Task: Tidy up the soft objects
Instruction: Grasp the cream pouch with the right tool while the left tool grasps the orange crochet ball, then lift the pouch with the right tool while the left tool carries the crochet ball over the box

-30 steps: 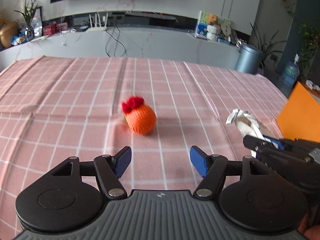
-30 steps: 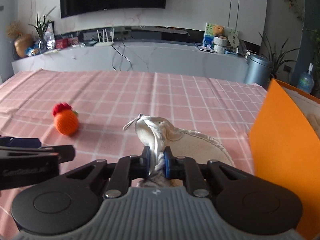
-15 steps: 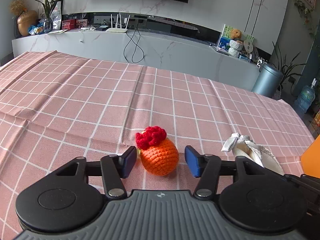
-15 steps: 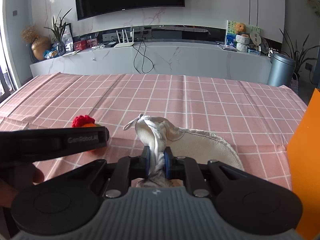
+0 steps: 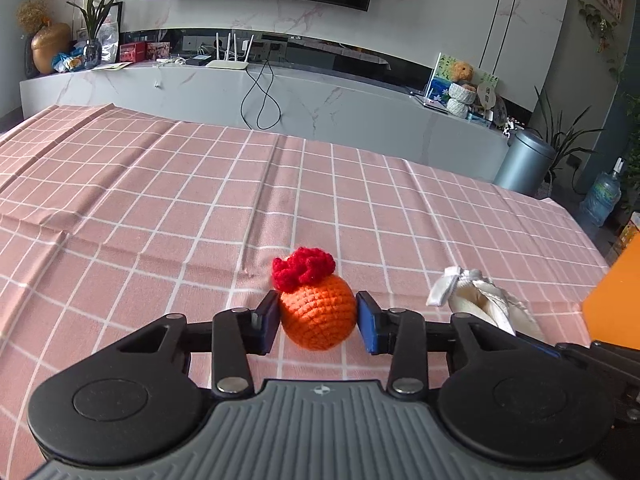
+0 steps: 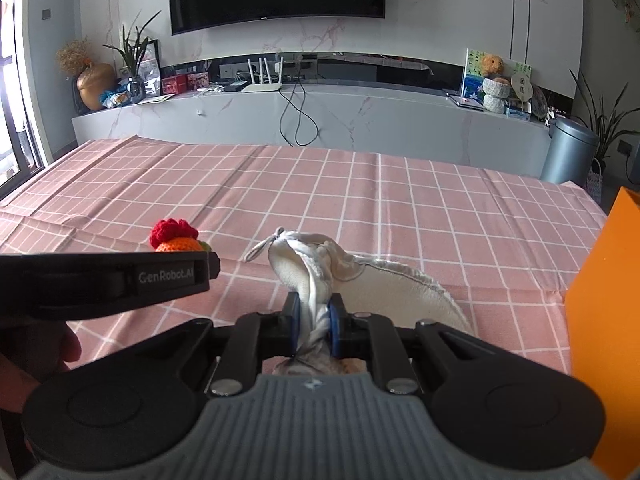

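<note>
Here, my left claw [image 5: 317,322], jaws just closing, pinches the round orange crocheted ball [image 5: 318,316] on the pink checked bench [image 5: 160,208]. My right claw [image 6: 314,326] grips white cloth [image 6: 320,264]; the orange box [image 6: 604,320] is cut off, its contents unseen.

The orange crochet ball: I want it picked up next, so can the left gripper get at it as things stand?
Probably yes. The orange crochet ball already sits between the left gripper pads, which have just been closing on it and look to touch its sides. Nothing blocks it; the white cloth lies apart to the right.
</note>
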The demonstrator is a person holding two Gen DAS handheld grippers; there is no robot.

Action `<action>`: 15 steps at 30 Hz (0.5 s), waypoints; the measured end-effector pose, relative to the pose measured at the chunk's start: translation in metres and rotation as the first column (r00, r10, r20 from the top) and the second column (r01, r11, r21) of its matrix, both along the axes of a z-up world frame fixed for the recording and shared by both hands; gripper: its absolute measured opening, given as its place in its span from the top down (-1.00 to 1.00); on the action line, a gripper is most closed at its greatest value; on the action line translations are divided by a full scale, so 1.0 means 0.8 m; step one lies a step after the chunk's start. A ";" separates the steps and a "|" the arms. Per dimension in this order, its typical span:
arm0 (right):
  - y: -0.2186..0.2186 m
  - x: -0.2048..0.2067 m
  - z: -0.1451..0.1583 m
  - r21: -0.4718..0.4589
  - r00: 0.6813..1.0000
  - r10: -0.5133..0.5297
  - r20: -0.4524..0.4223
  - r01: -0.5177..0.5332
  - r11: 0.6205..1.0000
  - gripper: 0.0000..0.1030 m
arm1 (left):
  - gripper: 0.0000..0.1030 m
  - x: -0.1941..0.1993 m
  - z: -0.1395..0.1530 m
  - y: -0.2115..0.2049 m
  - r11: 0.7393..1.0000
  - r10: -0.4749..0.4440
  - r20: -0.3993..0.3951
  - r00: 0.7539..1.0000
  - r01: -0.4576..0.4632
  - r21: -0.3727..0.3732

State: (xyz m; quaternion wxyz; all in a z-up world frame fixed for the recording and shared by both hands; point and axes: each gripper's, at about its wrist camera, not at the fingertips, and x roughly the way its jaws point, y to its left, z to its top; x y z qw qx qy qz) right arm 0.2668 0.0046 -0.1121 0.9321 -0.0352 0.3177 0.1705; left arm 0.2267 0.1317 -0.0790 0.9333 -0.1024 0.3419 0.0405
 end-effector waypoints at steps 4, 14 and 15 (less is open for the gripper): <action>-0.010 -0.022 0.019 0.009 0.999 0.032 0.014 -0.032 0.999 0.76 | 0.12 -0.028 0.015 -0.005 1.000 -0.011 0.004 1.000 0.011 -0.013; -0.055 -0.098 0.080 0.015 0.992 0.079 0.101 -0.081 0.997 0.76 | 0.11 -0.099 0.058 -0.027 0.999 -0.050 0.025 0.998 0.050 0.000; -0.062 -0.109 0.087 0.018 0.990 0.085 0.115 -0.087 0.996 0.76 | 0.12 -0.106 0.063 -0.032 0.999 -0.055 0.028 0.998 0.055 0.002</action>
